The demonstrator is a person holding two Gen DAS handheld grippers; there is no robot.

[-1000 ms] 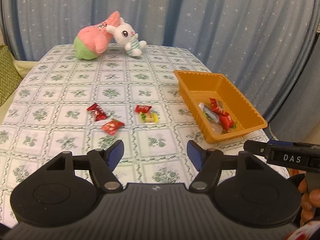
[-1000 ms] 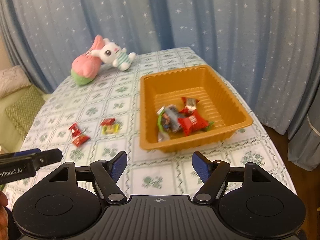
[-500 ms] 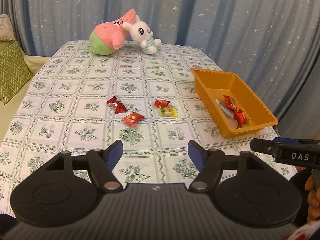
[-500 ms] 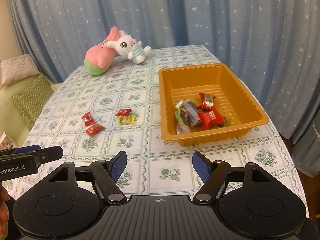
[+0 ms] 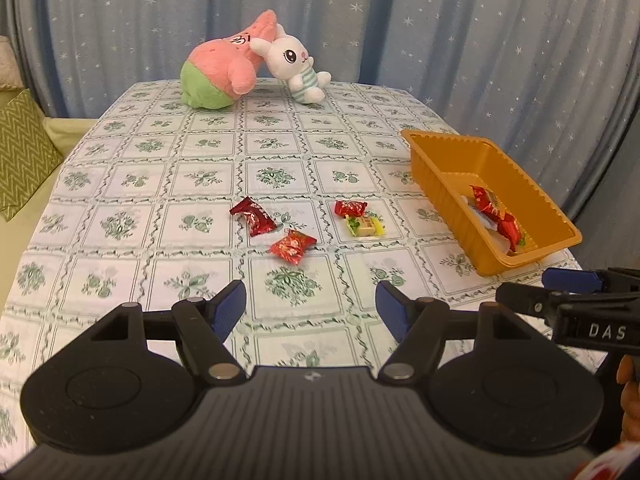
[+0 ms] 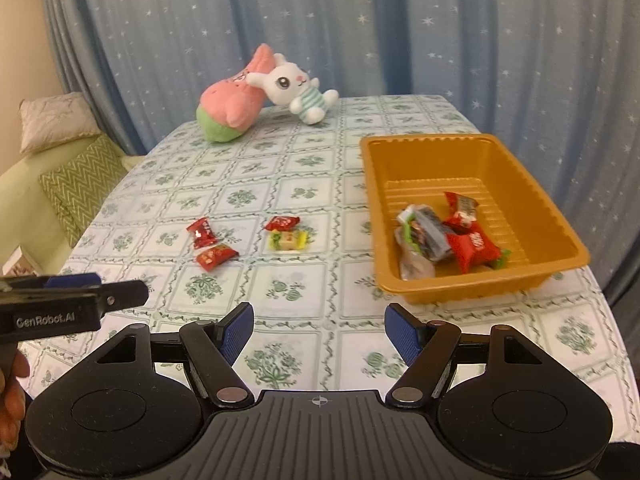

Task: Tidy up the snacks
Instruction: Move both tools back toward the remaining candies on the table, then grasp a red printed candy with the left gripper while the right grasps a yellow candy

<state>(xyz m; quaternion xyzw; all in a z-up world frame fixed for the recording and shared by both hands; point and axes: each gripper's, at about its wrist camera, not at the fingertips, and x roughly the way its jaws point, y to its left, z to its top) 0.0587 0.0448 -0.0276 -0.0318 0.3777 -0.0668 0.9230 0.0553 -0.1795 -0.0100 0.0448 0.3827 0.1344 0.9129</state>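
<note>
- While both tools hang above the near edge of the table [image 5: 120, 184], the left gripper [image 5: 310, 304] has its blue pads spread apart with only patterned tablecloth showing between them.
- Likewise the right gripper [image 6: 319, 327] stands with its jaws parted and nothing between them, close in front of the orange tray [image 6: 520, 200].
- Four wrapped snacks lie loose on the cloth, well left of the tray: a dark red candy [image 5: 253, 216], a brighter red candy [image 5: 293, 246] just beside it, a small red candy [image 5: 350, 208], and a yellow-green candy [image 5: 365, 227] touching or nearly touching that one.
- Inside the tray, toward its near end, sits a small heap of snacks already gathered: a large red packet [image 6: 474, 249], a smaller red packet [image 6: 461, 209] behind it, and a dark wrapper [image 6: 428, 236] to their left.
- At the far end of the table a pink and green plush [image 6: 232, 108] lies tilted, with a white rabbit plush [image 6: 296, 84] leaning against it.
- Behind the table hangs a blue curtain [image 6: 360, 20] dotted with white stars.
- Off to the left, a green zigzag cushion [image 6: 80, 184] rests on a sofa.
</note>
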